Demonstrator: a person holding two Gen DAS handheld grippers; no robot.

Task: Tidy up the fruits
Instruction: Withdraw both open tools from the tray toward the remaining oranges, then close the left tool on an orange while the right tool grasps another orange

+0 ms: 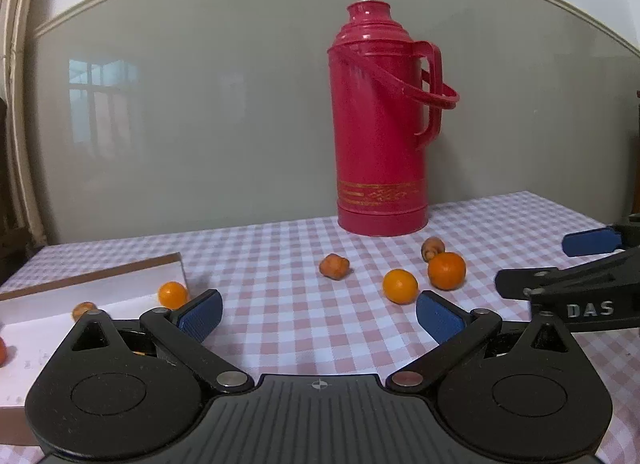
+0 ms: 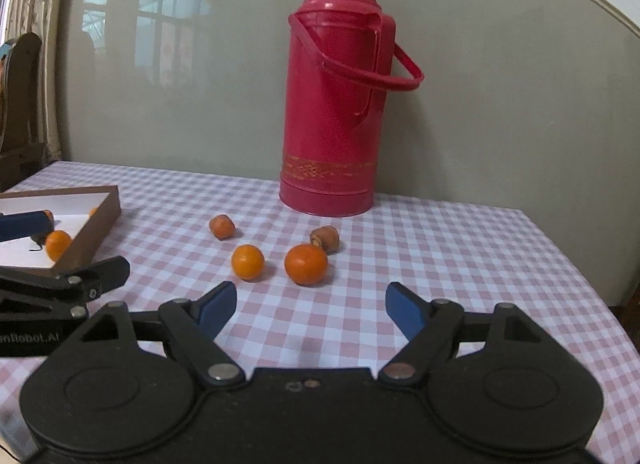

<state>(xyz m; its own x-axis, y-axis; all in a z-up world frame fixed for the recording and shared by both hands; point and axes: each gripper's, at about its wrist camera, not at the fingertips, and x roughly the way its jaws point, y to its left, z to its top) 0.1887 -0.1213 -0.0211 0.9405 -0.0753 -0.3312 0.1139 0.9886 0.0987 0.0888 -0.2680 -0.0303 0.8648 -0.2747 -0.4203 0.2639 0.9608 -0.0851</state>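
Right wrist: right gripper (image 2: 311,310) released, nothing btwn pads, w/ two oranges (image 2: 306,264) just ahead; left gripper (image 1: 319,314) released too.

A tall red plastic thermos flask (image 1: 380,124) stands right of centre on the pink-and-white checked tablecloth (image 1: 280,264). Below it lie two round orange tangerines (image 1: 400,286) and two brownish wrinkled fruits (image 1: 334,266). At left, a shallow brown-rimmed white tray (image 1: 100,288) holds another small orange fruit (image 1: 173,295). The left gripper (image 1: 319,314) gapes empty at bottom.
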